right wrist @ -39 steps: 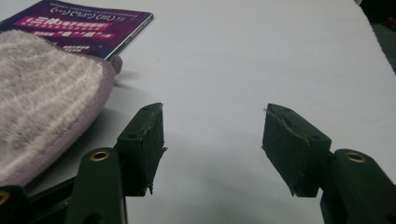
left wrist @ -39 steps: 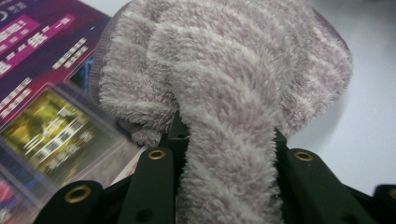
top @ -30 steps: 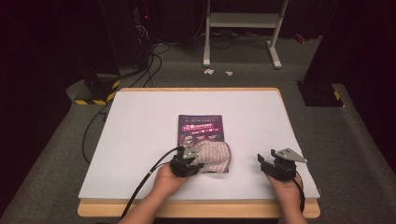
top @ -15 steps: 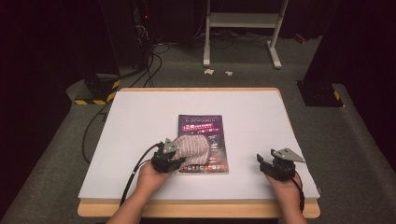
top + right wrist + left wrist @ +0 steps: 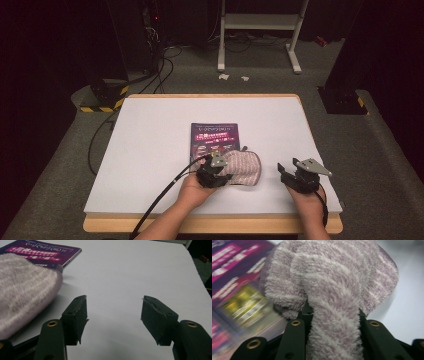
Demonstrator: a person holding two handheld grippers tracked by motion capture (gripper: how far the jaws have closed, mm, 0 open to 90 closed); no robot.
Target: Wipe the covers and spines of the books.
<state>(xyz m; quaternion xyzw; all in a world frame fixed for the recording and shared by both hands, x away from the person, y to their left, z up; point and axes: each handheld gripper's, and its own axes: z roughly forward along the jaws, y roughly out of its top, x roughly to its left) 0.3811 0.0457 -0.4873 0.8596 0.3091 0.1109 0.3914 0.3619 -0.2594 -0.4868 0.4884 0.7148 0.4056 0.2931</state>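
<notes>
Cloth (image 5: 243,167) back rightward off booklet (image 5: 212,137)

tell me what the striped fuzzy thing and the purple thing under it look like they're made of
The pink-and-white striped fuzzy cloth looks like plush fleece or terry: long soft pile, matte. The purple printed booklet looks like glossy coated paper: thin, flat, with sharp print and a slight sheen.

On the table (image 5: 150,150) a booklet (image 5: 212,137) lies flat near the middle. A fuzzy cloth (image 5: 245,167) lies partly over the booklet's near right corner, the rest on the table. The left tool (image 5: 214,176) sits at the cloth's near left edge, a fold of cloth between its jaws. The right tool (image 5: 295,177) rests right of the cloth, apart from it
</notes>
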